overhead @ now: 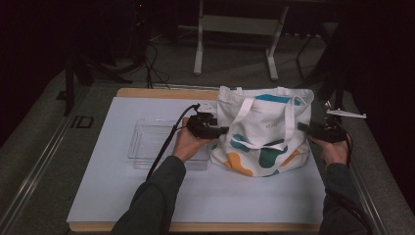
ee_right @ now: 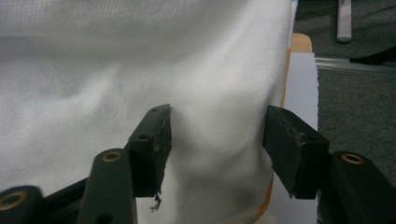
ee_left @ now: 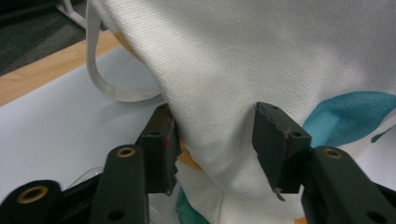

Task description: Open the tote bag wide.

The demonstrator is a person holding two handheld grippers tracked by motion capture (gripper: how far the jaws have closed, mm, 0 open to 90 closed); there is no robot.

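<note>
Tote bag (overhead: 264, 132), between both open tools

white tote bag (overhead: 264, 129) with teal and orange blotches on a pale lavender-white mat (overhead: 122, 191).

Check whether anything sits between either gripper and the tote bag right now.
Nothing visible does. The left gripper is open with the tote bag's cloth already between its jaws. The right gripper is open too, with the bag's white fabric directly in front of its jaws. The clear tray lies off to the bag's left.
</note>
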